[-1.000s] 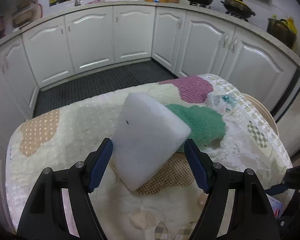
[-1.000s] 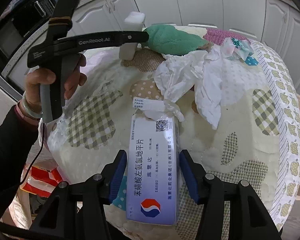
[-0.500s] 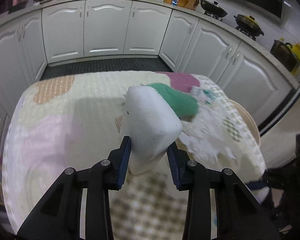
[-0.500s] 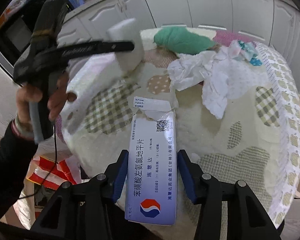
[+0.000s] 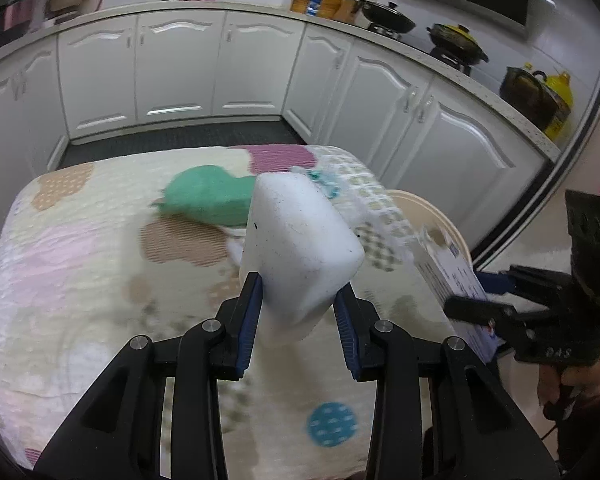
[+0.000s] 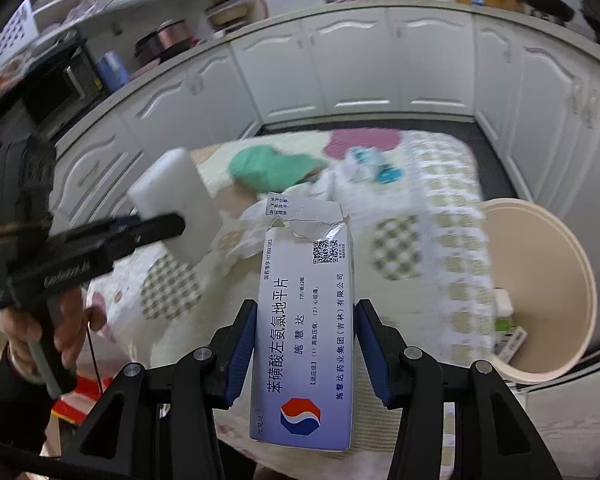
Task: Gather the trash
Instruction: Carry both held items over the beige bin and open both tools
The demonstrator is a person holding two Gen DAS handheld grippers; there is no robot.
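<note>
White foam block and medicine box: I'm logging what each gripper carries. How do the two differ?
The white foam block is thick, plain and rounded at the edges; the medicine box is flat, printed with blue text and a red-blue logo, its top flap torn open. The block sits in the left gripper, the box in the right gripper. Both are clamped and lifted above the table.

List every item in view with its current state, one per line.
left gripper: shut on the white foam block
white foam block: held clear of the table
right gripper: shut on the medicine box
medicine box: torn open at its top, held
green cloth: lying crumpled on the table
crumpled tissue: lying on the table
beige bin: open, some trash inside
</note>
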